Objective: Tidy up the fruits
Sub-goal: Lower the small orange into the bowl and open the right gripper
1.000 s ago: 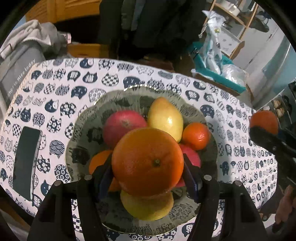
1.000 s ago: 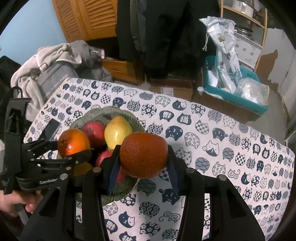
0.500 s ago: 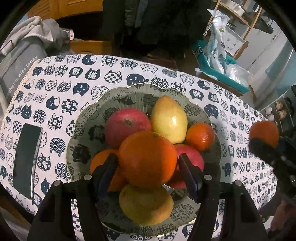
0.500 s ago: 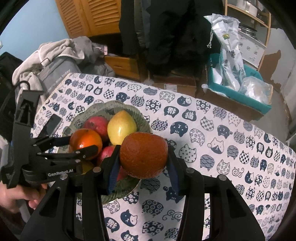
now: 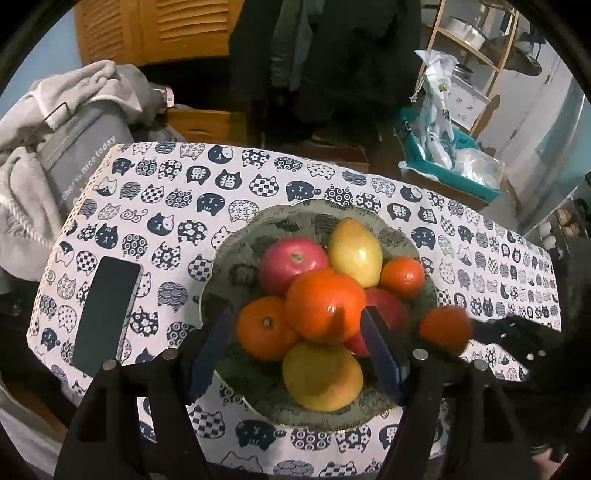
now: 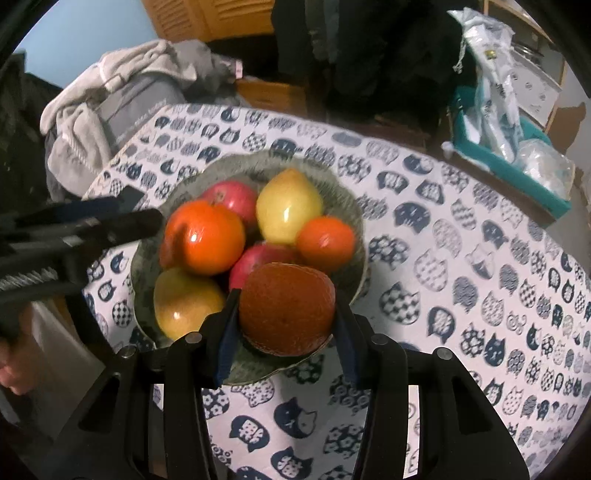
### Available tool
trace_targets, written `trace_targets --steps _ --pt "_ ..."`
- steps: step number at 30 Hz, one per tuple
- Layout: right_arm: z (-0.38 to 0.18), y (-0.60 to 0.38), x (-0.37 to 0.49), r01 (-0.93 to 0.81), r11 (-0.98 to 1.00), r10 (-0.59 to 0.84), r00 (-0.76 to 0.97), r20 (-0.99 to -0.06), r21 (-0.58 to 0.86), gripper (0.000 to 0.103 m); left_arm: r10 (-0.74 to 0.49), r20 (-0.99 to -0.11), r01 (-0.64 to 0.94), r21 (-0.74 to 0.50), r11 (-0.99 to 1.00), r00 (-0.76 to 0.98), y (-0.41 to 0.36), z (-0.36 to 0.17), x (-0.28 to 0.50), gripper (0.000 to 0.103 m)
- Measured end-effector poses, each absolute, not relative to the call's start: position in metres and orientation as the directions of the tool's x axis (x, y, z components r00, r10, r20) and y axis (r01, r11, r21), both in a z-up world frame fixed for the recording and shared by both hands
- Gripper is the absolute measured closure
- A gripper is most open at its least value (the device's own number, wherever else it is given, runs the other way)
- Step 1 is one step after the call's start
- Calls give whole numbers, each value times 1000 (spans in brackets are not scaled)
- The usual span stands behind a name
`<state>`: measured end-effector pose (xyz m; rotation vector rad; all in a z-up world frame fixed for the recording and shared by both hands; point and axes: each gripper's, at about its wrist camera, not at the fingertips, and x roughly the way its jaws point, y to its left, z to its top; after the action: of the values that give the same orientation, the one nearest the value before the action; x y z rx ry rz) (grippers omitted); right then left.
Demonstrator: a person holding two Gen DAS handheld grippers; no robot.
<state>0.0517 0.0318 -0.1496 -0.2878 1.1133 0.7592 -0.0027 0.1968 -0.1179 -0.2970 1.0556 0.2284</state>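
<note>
Glossy big orange [image 5: 325,304] and waxy-smooth pear [image 5: 355,251] sit in a glazed ceramic bowl [image 5: 236,254]; printed cloth [image 5: 177,192] covers the desk, louvred wooden doors [image 5: 159,29] behind, matt black plastic gripper [image 6: 286,328].

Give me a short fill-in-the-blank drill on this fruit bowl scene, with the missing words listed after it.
1. The right tongs are shut on a dark ____ fruit.
2. The big orange sits on top of the pile in the ____.
3. The dark phone lies on the ____-patterned tablecloth, beside the bowl.
4. The left tongs have their jaws ____ and hold nothing.

Missing words: orange; bowl; cat; opening
</note>
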Motion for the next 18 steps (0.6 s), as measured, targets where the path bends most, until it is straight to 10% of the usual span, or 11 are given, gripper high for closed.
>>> trace_targets --steps 18 --pt "-173 41 33 -695 698 385 164 -908 171 55 42 -876 -333 -138 933 481 196 -109 -17 29"
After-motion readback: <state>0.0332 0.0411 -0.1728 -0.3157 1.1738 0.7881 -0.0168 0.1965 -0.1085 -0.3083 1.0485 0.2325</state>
